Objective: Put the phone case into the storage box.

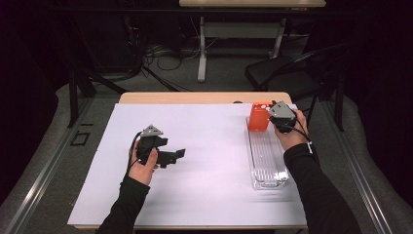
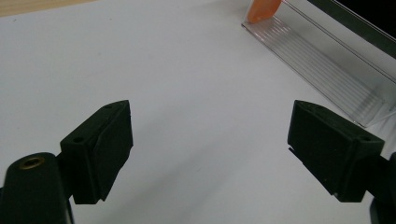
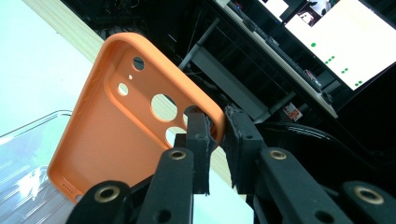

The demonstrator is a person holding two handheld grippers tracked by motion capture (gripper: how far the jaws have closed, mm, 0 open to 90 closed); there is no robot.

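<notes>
The phone case (image 1: 258,117) stands in the far end of the tray (image 1: 267,168) (right side of the table (image 1: 195,98)).

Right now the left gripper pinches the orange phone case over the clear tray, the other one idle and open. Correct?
Wrong hand. The right gripper pinches the orange phone case by its rim, as the right gripper view shows, over the clear tray. The left gripper is idle and open.
</notes>
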